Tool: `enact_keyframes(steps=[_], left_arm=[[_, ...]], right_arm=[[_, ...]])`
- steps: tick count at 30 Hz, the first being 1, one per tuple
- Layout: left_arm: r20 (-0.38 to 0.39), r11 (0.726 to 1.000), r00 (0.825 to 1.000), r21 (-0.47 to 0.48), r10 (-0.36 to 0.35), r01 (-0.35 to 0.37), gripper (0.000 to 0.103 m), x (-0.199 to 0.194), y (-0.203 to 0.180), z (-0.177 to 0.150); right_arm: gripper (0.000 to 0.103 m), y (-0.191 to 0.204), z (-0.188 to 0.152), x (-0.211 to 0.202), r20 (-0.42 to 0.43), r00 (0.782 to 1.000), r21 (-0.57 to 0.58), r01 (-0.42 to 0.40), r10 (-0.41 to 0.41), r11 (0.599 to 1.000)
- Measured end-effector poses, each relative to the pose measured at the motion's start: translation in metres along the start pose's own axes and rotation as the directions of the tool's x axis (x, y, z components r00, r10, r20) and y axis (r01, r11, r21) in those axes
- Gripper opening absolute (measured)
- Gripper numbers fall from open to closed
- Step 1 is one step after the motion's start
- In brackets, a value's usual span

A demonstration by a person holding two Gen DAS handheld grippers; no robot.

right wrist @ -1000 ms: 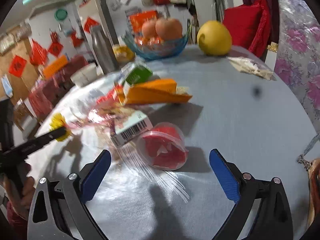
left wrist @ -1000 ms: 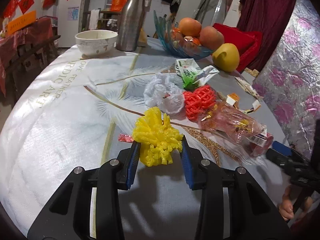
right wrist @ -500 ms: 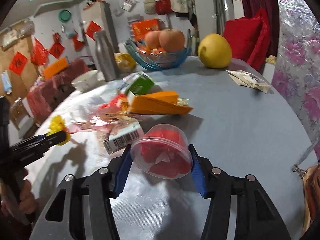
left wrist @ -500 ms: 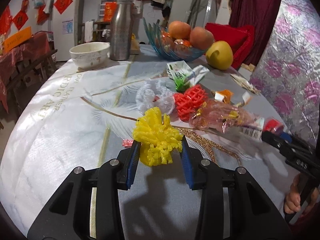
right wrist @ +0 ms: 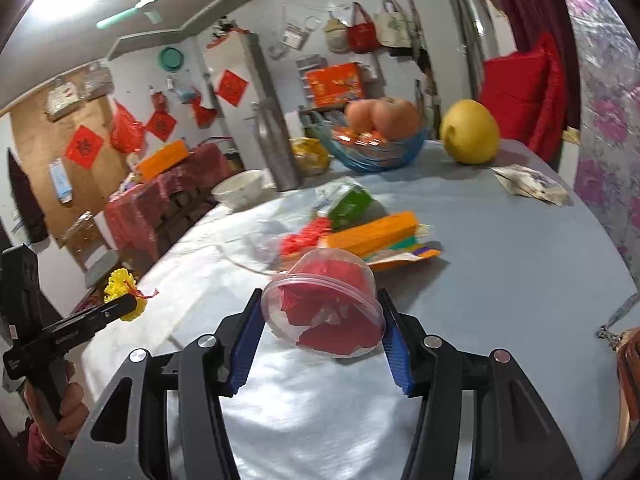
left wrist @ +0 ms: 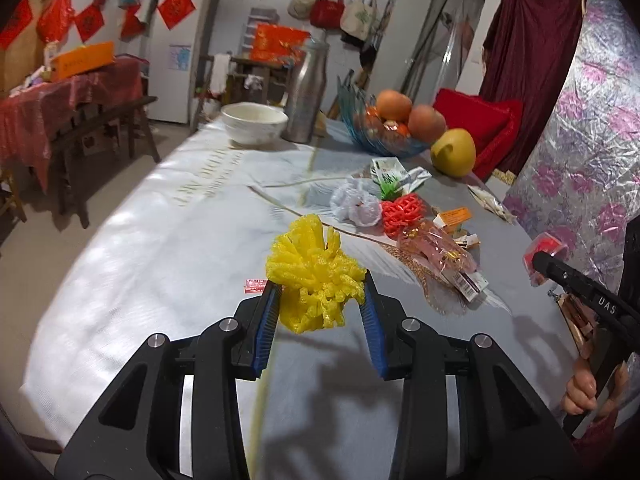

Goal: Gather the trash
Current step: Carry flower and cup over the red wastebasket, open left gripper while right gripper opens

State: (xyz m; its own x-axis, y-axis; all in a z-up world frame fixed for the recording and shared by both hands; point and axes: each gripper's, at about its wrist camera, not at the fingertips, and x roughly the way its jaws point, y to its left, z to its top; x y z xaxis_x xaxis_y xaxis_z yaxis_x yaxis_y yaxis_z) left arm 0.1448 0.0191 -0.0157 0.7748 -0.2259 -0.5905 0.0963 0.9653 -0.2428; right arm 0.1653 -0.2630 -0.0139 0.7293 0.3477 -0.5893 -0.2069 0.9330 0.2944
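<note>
My left gripper (left wrist: pixel 320 300) is shut on a yellow foam fruit net (left wrist: pixel 314 270) and holds it above the table (left wrist: pixel 160 248). My right gripper (right wrist: pixel 320 322) is shut on a clear plastic cup with red scraps inside (right wrist: pixel 326 306), lifted off the table (right wrist: pixel 520 280). More trash lies mid-table: a white plastic bag (left wrist: pixel 356 202), a red foam net (left wrist: pixel 402 214), a pink crinkly wrapper (left wrist: pixel 440 252), a green carton (left wrist: pixel 386 170) and an orange box (right wrist: pixel 372 234). The right gripper with the cup shows at the right of the left wrist view (left wrist: pixel 546 250).
At the far end stand a white bowl (left wrist: pixel 255 122), a steel flask (left wrist: pixel 306 92), a blue glass fruit bowl (left wrist: pixel 384 132) and a yellow pomelo (left wrist: pixel 454 152). A small red wrapper (left wrist: pixel 254 285) lies under the left gripper. A paper packet (right wrist: pixel 532 188) lies far right.
My right gripper closed on the plastic cup and lifted it. My left gripper rose with the yellow net still in it.
</note>
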Motion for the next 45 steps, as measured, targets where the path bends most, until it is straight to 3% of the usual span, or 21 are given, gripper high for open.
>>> enact_keyframes(steps=[7,13,20,26,32,34,36,37,41,45], left_arm=[[0.046,0.998,0.997,-0.007,0.067,-0.067,0.039,-0.066,0.022,-0.020],[0.025,0.988,0.988,0.020,0.154,-0.154,0.039,-0.118,0.053,-0.041],[-0.105,0.959,0.953,0.041,0.284,-0.282,0.039,-0.145,0.106,-0.080],[-0.219,0.949,0.936,-0.094,0.274,-0.300,0.039,-0.152,0.171,-0.118],[-0.297,0.931,0.918,-0.170,0.264,-0.323,0.040,-0.147,0.224,-0.161],[-0.342,0.927,0.908,-0.197,0.241,-0.320,0.046,-0.135,0.241,-0.177],[-0.385,0.919,0.895,-0.222,0.225,-0.326,0.073,-0.127,0.253,-0.190],[-0.404,0.913,0.889,-0.239,0.215,-0.330,0.077,-0.122,0.259,-0.198],[-0.432,0.908,0.878,-0.248,0.207,-0.336,0.082,-0.120,0.273,-0.209],[-0.379,0.890,0.878,-0.230,0.291,-0.394,0.089,-0.138,0.291,-0.198]], right_arm=[[0.055,0.045,-0.011,-0.030,0.007,0.993,-0.053,-0.115,0.115,0.992],[0.055,0.079,-0.029,-0.053,-0.012,0.981,-0.092,-0.192,0.191,0.977],[0.055,0.122,-0.047,-0.060,-0.052,0.969,-0.134,-0.247,0.242,0.960],[0.055,0.170,-0.061,-0.049,-0.139,0.944,-0.164,-0.321,0.301,0.933],[0.055,0.219,-0.079,-0.034,-0.236,0.924,-0.218,-0.353,0.302,0.910],[0.055,0.233,-0.085,-0.028,-0.265,0.915,-0.228,-0.365,0.303,0.903],[0.055,0.249,-0.092,-0.022,-0.296,0.905,-0.241,-0.381,0.306,0.893],[0.055,0.256,-0.096,-0.020,-0.309,0.900,-0.249,-0.387,0.306,0.888],[0.055,0.289,-0.111,-0.005,-0.385,0.873,-0.282,-0.420,0.300,0.862],[0.055,0.324,-0.129,0.012,-0.473,0.827,-0.295,-0.473,0.303,0.830]])
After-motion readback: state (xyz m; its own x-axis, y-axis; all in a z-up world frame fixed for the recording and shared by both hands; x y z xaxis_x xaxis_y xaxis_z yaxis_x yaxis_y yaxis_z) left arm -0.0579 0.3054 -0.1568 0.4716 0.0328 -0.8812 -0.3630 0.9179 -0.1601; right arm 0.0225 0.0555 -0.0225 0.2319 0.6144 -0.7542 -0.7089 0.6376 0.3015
